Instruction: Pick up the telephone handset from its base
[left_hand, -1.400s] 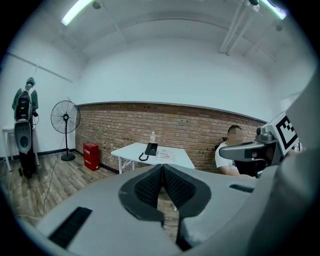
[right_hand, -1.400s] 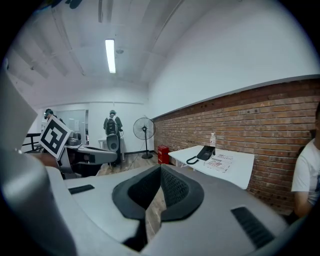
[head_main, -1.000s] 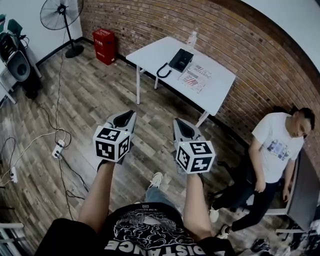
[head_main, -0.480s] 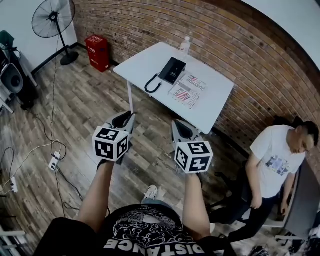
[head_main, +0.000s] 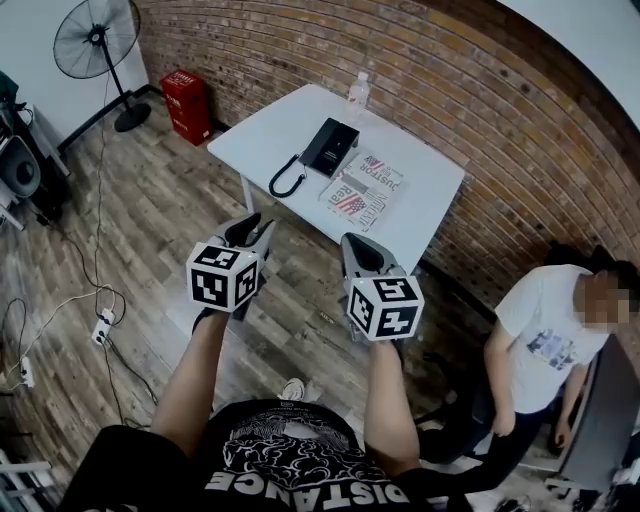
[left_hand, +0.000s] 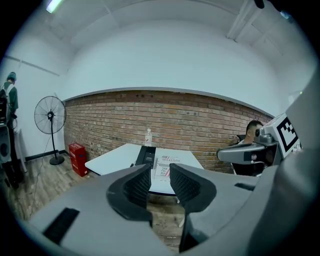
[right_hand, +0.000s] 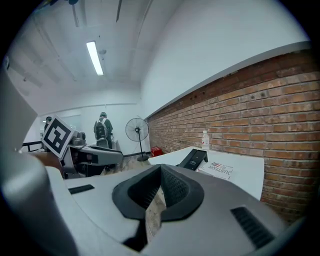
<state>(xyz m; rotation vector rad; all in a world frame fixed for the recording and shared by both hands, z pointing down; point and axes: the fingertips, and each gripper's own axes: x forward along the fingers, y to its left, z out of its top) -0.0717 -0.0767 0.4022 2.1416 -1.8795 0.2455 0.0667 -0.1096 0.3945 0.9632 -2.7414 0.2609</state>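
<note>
Standing fan (head_main: 95, 40) and red box (head_main: 186, 100) sit on the wood floor (head_main: 150, 230) well left of the white table (head_main: 262, 128), the box against the brick wall (head_main: 440, 70). On the table, a black telephone (head_main: 332, 148) sits near the middle. Its handset (head_main: 322, 141) lies on the base, and the two read as one dark block. A coiled cord (head_main: 285, 180) trails from the phone's near-left end toward the table edge. A clear bottle (head_main: 357, 88) stands at the wall-side edge behind the phone, and printed papers (head_main: 362, 192) lie just right of it. Both grippers are held in the air in front of the table, short of its near edge and well apart from the phone. Left gripper (left_hand: 161, 174): jaws opening, a narrow gap at present, nothing between them. Right gripper (right_hand: 159, 169): jaw tips closed together, empty. A seated person (head_main: 540, 335) is off the table's right end, by the wall.
</note>
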